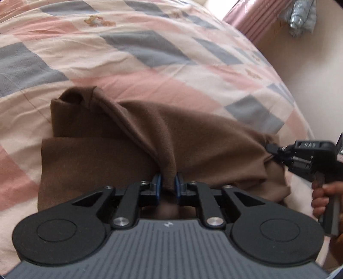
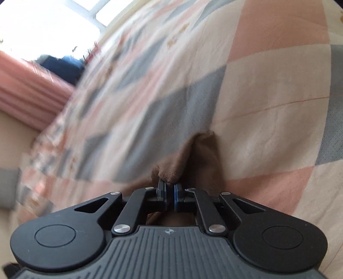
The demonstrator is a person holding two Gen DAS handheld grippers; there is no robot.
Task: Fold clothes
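The left wrist view shows nearly the whole brown garment point(image 1: 128, 150), spread in loose folds across the lower middle of the frame on a checked quilt point(image 1: 150, 53) of pink, grey and cream. At the right edge of that view the right gripper point(image 1: 270, 150) reaches in, with a hand point(image 1: 321, 199) around its grip; its tips meet the garment's right end. A pink curtain point(image 1: 253, 23) hangs at upper right.

The right wrist view shows only a small bunch of the garment point(image 2: 193, 154) at centre, the quilt point(image 2: 268, 85) blurred around it, and a bright window point(image 2: 53, 19) at upper left.

The left gripper point(image 1: 168, 182) is nearly closed, pinching a raised ridge of the cloth between its blue pads point(image 1: 159, 182). The right gripper point(image 2: 169, 191) is almost fully closed, with an edge of the cloth caught between its pads.
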